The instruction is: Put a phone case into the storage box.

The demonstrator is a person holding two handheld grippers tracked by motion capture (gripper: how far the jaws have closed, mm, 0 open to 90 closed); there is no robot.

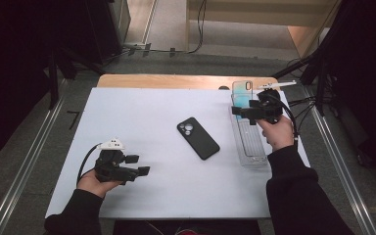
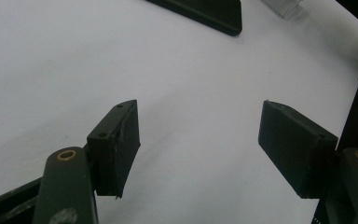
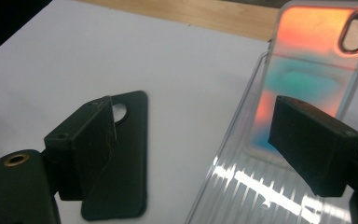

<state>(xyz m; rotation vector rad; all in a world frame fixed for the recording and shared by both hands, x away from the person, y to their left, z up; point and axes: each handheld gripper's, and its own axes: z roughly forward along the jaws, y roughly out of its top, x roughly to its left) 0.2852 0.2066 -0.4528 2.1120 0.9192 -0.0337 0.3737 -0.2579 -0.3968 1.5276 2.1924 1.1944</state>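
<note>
Right gripper (image 1: 245, 110) at the clear tray (image 1: 254, 155), left gripper (image 1: 138, 165) idle over the white counter (image 1: 142, 107).

Right fingers (image 3: 314, 142) spread and pinching nothing, poised just before an iridescent phone case (image 3: 307, 70) standing upright in the ribbed clear tray at the counter's right edge. Black phone case (image 1: 198, 138) lying flat near mid-counter, camera cutout up, well apart from the tray. Left fingers (image 2: 116, 147) spread wide with bare counter between them, held low near the front left corner, pointing toward the black phone case.
</note>
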